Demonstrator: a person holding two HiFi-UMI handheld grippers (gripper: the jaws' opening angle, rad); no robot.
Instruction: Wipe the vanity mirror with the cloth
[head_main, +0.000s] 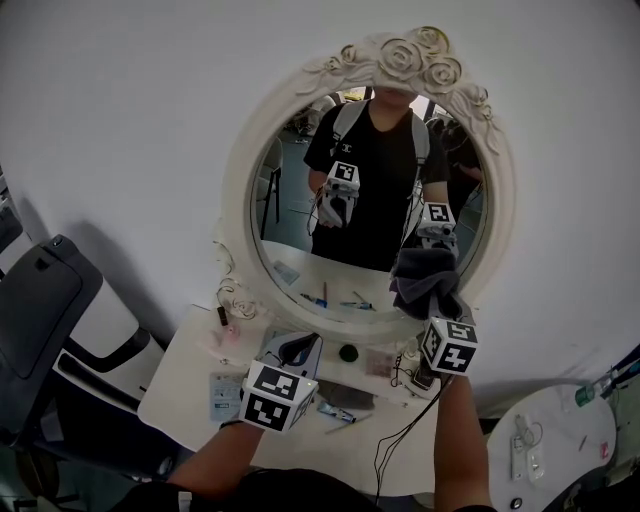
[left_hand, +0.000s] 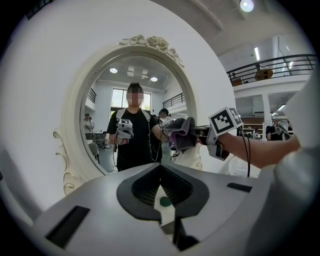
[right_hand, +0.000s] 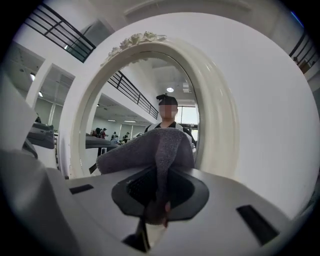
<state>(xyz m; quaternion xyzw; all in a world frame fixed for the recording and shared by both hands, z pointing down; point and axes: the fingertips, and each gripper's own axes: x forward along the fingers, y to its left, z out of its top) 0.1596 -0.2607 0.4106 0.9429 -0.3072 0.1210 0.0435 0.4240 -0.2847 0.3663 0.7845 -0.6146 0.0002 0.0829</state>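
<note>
The oval vanity mirror (head_main: 300, 190) hangs in a white rose-carved frame (head_main: 238, 170) on the white wall. My right gripper (head_main: 435, 310) is shut on a grey cloth (head_main: 425, 278), which is held against the lower right of the glass beside the frame. In the right gripper view the cloth (right_hand: 150, 150) drapes over the jaws of the right gripper (right_hand: 155, 210), with the mirror (right_hand: 120, 110) just ahead. My left gripper (head_main: 292, 352) hangs lower, over the vanity table, apart from the mirror. In its own view the left gripper (left_hand: 162, 207) looks shut and empty, and the cloth (left_hand: 181, 132) shows to its right.
A white vanity table (head_main: 185, 375) below the mirror carries small bottles, packets, a black round item (head_main: 348, 352) and cables. A dark office chair (head_main: 45, 310) stands at the left. A small round white table (head_main: 560, 440) sits at the lower right.
</note>
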